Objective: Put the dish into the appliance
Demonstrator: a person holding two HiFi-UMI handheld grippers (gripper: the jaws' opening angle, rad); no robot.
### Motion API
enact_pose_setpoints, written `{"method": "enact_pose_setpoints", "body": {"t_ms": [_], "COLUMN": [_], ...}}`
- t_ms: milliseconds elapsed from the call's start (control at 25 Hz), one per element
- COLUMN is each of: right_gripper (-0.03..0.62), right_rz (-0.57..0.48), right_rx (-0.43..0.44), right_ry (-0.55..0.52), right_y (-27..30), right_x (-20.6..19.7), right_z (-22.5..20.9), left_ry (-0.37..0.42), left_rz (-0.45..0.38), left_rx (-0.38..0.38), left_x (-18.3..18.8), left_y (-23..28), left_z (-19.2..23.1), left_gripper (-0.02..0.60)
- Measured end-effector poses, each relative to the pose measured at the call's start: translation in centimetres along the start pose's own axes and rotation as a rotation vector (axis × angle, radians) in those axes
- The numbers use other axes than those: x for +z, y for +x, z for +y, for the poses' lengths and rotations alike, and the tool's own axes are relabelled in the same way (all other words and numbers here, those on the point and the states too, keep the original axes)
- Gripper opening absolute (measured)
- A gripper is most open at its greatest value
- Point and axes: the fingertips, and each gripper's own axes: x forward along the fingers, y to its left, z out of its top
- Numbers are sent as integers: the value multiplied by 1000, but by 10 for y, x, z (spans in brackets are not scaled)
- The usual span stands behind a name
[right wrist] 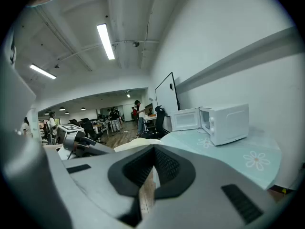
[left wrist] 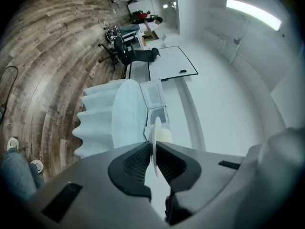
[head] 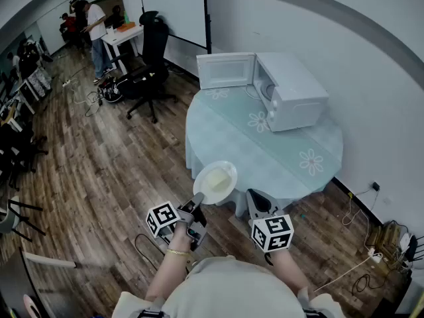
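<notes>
A white plate (head: 215,179) carrying a pale yellow food item hovers over the near edge of the round table (head: 285,158). My left gripper (head: 198,199) is shut on the plate's near rim. In the left gripper view the plate (left wrist: 155,142) stands edge-on between the pads, in line with the microwave (left wrist: 156,112). The white microwave (head: 295,98) sits at the table's far side, its door (head: 225,69) swung wide open to the left. My right gripper (head: 255,201) hangs beside the plate, jaws shut and empty; in its own view the microwave (right wrist: 228,120) is ahead on the right.
A teal cloth with white flowers drapes the table. A black office chair (head: 149,58) stands beyond the table on the wood floor. The wall runs close behind the microwave. Cables (head: 371,244) lie on the floor at right. People stand far back left.
</notes>
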Motion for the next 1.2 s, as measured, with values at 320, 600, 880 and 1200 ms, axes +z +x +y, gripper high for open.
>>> {"method": "enact_pose_setpoints", "body": {"t_ms": [320,600,880,1200], "right_gripper": [6,6,6,6], "right_rz": [25,26,15,23], "right_rx": [11,25,53,73], "right_ry": [-12,-11,21,21], "right_y": [-14,-18,-16,-15], "right_x": [-8,-11,-9,-13], "right_z": [16,15,11,6], "left_ry": [-9,-11,-13,-20], "left_rz": [3,-8,-26,-48], "left_rx": [-18,-25,-24,-24], "left_x": [-16,-22,-25,-29], "left_y": [-18,-17,-14,-11], "left_z": [-1,-3,-5,-5], "left_gripper": [38,38,38,38]}}
